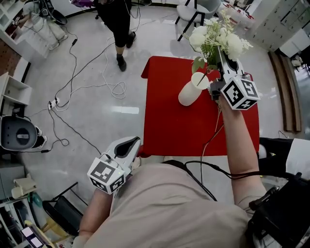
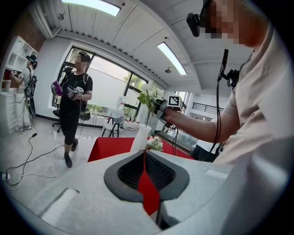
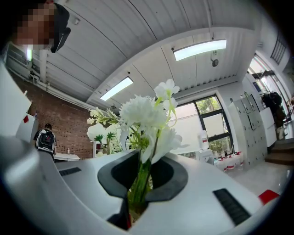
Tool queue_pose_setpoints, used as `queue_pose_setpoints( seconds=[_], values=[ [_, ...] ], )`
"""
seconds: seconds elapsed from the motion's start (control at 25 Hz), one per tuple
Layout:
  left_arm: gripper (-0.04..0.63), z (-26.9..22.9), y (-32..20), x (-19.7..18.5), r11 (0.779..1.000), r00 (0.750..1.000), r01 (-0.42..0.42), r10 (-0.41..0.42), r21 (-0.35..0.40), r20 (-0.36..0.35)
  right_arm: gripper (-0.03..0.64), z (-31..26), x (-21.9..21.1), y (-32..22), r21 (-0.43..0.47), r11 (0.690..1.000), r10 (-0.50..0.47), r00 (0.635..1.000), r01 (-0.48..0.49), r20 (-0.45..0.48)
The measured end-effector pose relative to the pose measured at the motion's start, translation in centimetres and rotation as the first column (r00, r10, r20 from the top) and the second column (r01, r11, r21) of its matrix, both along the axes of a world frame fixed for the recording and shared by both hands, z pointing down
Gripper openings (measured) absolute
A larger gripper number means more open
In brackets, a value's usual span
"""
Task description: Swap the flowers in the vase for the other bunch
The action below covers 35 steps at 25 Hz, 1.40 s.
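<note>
One bunch (image 1: 218,36) of white flowers is clamped by its green stems in the right gripper's (image 1: 221,60) closed jaws. It is held up just beside the mouth of the white vase (image 1: 193,89), which stands upright toward the far side of the red table (image 1: 184,131), with a second, smaller bunch (image 2: 155,143) near it. The left gripper (image 1: 130,145) hovers off the table's near corner, jaws together on nothing. Around the table are a pale glossy floor (image 1: 97,63) strewn with cables (image 1: 92,87), a person (image 1: 118,24) in black, a chair (image 1: 193,12) and big windows (image 2: 105,87).

One vase (image 1: 192,90), two flower bunches (image 1: 213,39) (image 2: 155,143)
</note>
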<state>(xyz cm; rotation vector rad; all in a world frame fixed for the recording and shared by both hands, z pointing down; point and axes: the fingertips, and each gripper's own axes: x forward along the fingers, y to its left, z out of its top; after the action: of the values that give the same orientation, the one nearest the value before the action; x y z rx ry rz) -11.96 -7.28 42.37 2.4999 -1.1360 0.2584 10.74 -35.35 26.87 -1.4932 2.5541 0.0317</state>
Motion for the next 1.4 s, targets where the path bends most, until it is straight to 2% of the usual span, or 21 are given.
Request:
queue_pose_setpoints(
  seconds=[0.64, 0.88, 1.4],
  values=[
    [0.009, 0.2, 0.2, 0.8, 1.0, 1.0, -0.007, 0.007, -0.013, 0.018, 0.052, 5.5, -0.3, 0.9, -0.032, 0.999, -0.007, 1.0, 0.007, -0.008],
    [0.009, 0.4, 0.8, 0.8, 1.0, 1.0, -0.006, 0.006, -0.017, 0.02, 0.06, 7.9, -0.6, 1.4, -0.075, 0.997, -0.02, 1.0, 0.019, -0.017],
    [0.009, 0.5, 0.4, 0.8, 1.0, 1.0, -0.024, 0.025, -0.019, 0.016, 0.119, 11.4, -0.5, 1.9, -0.144, 0.989, 0.015, 0.999, -0.02, -0.038]
  ],
)
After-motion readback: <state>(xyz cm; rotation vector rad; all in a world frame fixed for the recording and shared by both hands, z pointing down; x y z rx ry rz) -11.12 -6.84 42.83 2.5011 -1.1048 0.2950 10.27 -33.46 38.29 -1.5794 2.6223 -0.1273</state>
